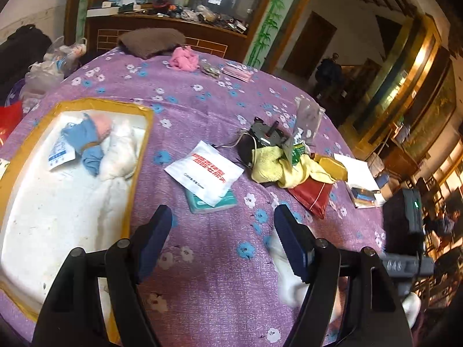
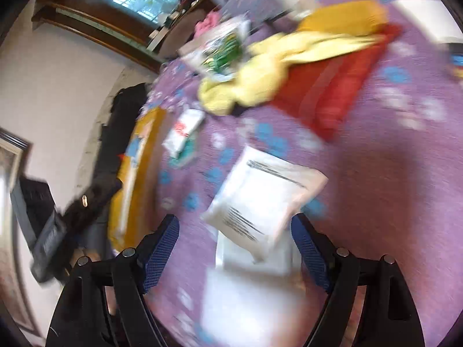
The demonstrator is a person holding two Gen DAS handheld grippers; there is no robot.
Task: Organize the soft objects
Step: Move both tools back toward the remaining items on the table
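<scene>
A white foam box with yellow taped rim (image 1: 146, 144) sits at the left on the purple floral cloth; inside lie a blue-and-pink soft roll (image 1: 86, 137) and a white soft cloth (image 1: 121, 153). A yellow towel (image 1: 275, 164) lies right of centre, also in the blurred right wrist view (image 2: 249, 84). A pink cloth (image 1: 185, 59) lies at the far edge. My left gripper (image 1: 222, 243) is open and empty above the cloth; a white soft item (image 1: 289, 280) lies under its right finger. My right gripper (image 2: 234, 248) is open over a white packet (image 2: 266, 199).
A white pouch with red print (image 1: 205, 172) lies on a teal tissue pack (image 1: 212, 204). A black motor (image 1: 260, 140), a red envelope (image 1: 312, 195), a gold packet (image 1: 332, 167) and papers (image 1: 356, 170) crowd the right. A brown cushion (image 1: 150, 40) sits far back.
</scene>
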